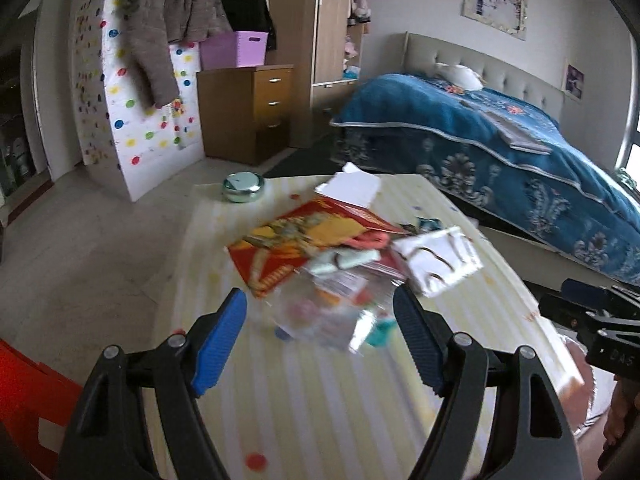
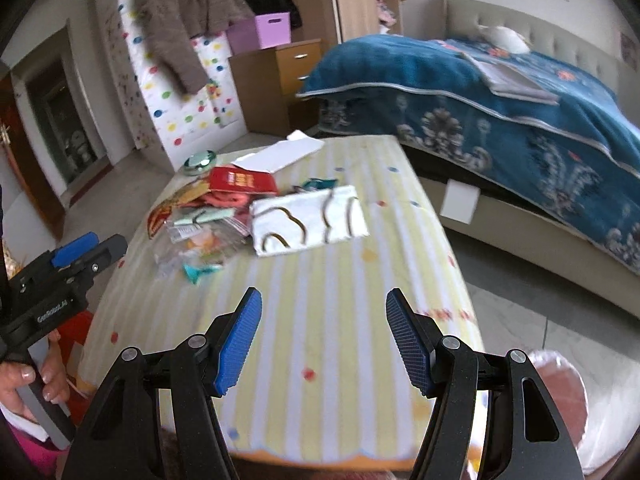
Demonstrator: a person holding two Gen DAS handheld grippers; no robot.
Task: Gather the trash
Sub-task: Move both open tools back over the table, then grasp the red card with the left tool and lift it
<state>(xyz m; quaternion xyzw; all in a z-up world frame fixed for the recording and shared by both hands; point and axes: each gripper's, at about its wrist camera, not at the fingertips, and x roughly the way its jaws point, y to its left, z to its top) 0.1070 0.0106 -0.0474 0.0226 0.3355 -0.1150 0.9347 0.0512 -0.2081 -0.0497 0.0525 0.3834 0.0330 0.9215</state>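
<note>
Entry: trash heap on the striped table (image 2: 320, 320).

Holdings: none. My left gripper (image 1: 320, 332) stands with jaws apart and nothing between the pads; my right gripper (image 2: 322, 336) likewise, jaws apart over bare cloth.

Location of items: the trash pile (image 1: 332, 272) lies just ahead of my left jaws, its clear plastic wrappers (image 1: 320, 312) nearest the tips. From my right jaws it sits ahead and to the left. The white-and-gold packet (image 2: 308, 220) is straight ahead of the right jaws, the red printed bag (image 1: 280, 248) beyond the left ones, the white paper (image 2: 280, 156) farther still. A round green tin (image 1: 242, 188) stands apart at the far edge.

Hazards: thin, overlapping wrappers could slide off the table edge if nudged; pads closing flat may pinch the tablecloth and drag everything; the tin might be swept up by mistake.

Writing: the red bag carries yellow lettering, too blurred to read, I think.
</note>
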